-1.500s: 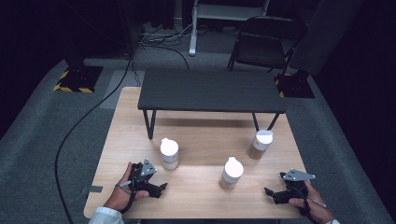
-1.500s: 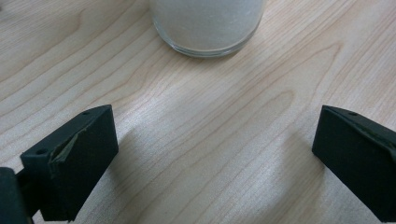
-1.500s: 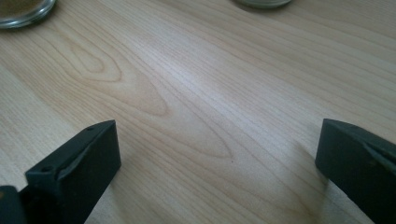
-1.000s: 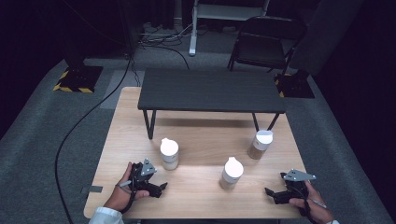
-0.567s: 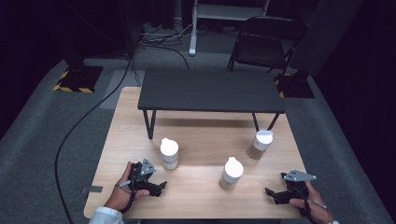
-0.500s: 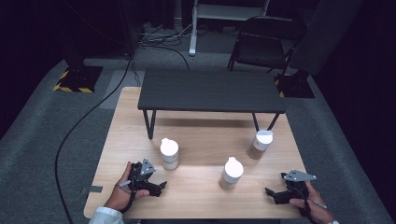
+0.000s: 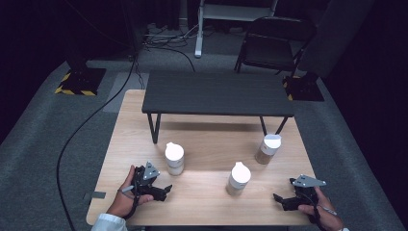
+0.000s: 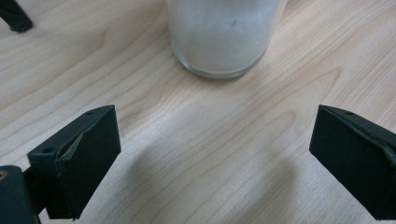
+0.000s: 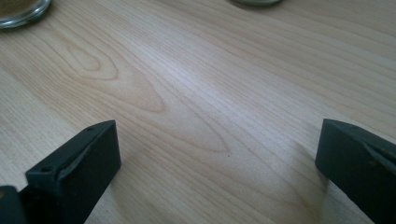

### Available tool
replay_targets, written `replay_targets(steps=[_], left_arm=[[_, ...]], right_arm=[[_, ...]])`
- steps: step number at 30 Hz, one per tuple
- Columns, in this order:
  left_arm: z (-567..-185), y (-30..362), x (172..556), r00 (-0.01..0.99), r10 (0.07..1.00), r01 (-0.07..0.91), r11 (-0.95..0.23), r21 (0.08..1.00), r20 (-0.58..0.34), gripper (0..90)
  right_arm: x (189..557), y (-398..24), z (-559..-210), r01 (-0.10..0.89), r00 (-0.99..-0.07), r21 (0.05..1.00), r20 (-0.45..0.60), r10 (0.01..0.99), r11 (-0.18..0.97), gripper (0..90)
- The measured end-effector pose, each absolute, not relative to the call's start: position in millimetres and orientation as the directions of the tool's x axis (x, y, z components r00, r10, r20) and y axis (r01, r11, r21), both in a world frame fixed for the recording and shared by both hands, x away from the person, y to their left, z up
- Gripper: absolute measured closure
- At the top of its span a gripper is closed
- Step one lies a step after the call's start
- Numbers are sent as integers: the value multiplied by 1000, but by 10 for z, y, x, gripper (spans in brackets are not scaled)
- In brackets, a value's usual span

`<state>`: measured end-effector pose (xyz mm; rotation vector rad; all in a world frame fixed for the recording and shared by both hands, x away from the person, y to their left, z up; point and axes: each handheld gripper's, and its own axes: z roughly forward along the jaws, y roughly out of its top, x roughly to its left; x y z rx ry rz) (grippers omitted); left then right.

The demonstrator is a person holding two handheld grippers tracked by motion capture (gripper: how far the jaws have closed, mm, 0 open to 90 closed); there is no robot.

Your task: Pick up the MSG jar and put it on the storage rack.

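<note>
Pale wood made up the table [image 7: 207, 144], and on it stood three white-capped jars. The left jar [image 7: 174, 158] held a whitish filling and sat just beside the left gripper [image 7: 161, 191], a little ahead of it and to its right in the high view. The middle jar [image 7: 237, 178] stood near the table's front half, between the two grippers, and the right jar [image 7: 267, 148] (its contents looked tan) stood farther back, near the right-hand legs of the small dark bench [image 7: 216, 94] that straddled the far part of the table.

The person's left hand [image 7: 126, 197] held the left gripper low over the wood near the front left corner. In the left gripper view its two black jaws were spread wide with nothing between them but bare wood, and the glass base of a jar [image 8: 223, 37] with white powder stood directly ahead of the gap, apart from both jaws. A dark leg end [image 8: 14, 16] showed at the upper left of that view.

The right hand [image 7: 323, 215] held the right gripper [image 7: 283, 199] at the front right corner, well apart from the middle jar. In the right gripper view its jaws were likewise spread and gripping nothing, with the rim of one jar base [image 9: 21, 11] at the top left and another [image 9: 258, 2] barely visible at the top edge.
</note>
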<state>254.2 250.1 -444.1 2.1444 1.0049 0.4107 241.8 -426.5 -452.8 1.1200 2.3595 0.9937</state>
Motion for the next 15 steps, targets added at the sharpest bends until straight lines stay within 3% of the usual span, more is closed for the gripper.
replay_targets(steps=[15], left_arm=[[-4346, 2520, 2482, 637, 770, 501, -390, 773, -24, 16]], right_arm=[[2417, -4265, -4528, 536, -628, 719, -11, 778, 443, 0]])
